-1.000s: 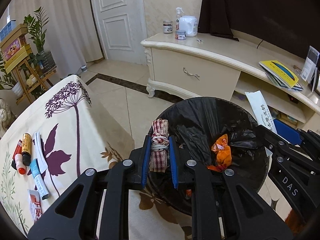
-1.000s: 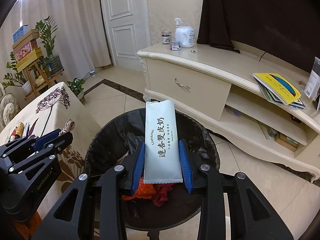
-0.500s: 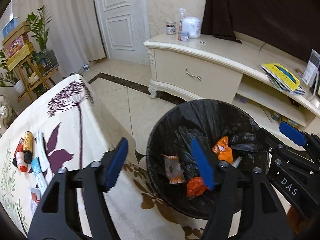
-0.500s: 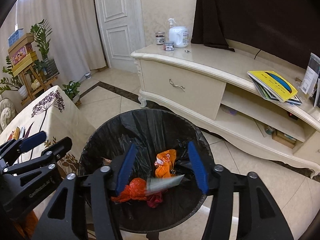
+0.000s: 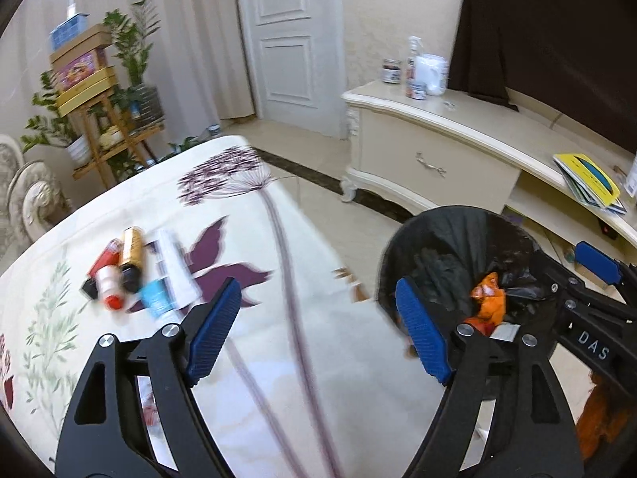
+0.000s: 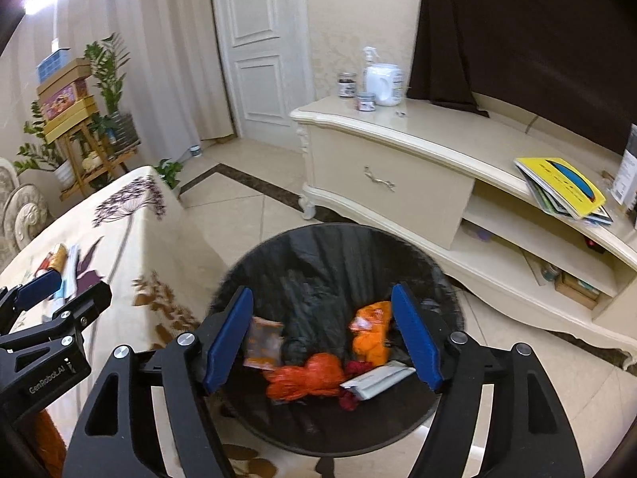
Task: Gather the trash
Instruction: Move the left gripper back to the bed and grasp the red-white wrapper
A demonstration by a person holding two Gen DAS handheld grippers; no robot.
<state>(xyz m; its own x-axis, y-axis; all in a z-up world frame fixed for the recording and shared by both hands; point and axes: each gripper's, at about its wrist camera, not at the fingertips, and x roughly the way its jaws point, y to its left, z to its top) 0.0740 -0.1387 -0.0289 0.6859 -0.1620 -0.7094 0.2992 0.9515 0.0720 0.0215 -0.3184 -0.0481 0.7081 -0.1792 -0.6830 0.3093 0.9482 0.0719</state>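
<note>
Both grippers gape wide and hold nothing. The left gripper is nearer the tubes, which lie ahead to its left on the tablecloth; the right gripper hangs over the bin.
</note>
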